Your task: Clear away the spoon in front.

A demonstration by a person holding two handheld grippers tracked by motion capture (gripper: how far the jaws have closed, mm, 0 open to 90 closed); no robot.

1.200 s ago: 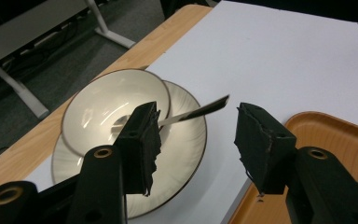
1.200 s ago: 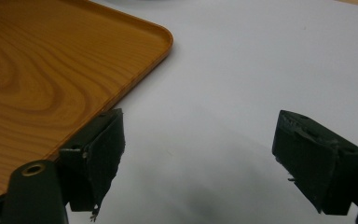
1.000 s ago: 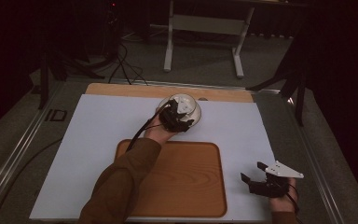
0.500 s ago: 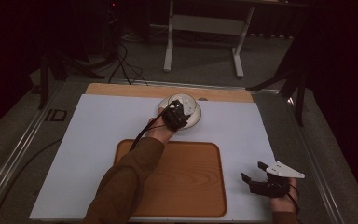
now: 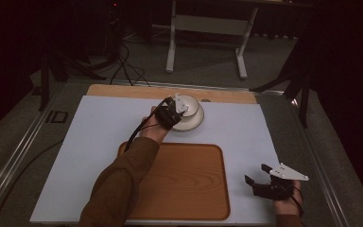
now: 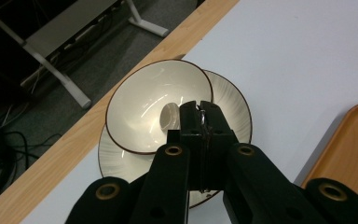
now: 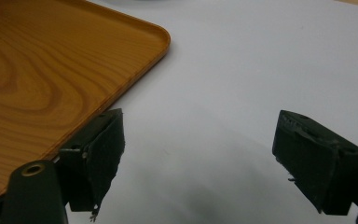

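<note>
White table mat (image 5: pixel 99 132); dark floor cables (image 5: pixel 127 66); metal stand (image 5: pixel 208 23).

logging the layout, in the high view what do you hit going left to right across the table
left gripper on the bowl → wooden tray → right gripper

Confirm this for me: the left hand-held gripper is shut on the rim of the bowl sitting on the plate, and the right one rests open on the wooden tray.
One detail is off. The right hand-held gripper is open, but it sits over the white table cover beside the wooden tray, as the right gripper view shows. The left hand-held gripper is indeed shut on the bowl rim, over the plate.
</note>
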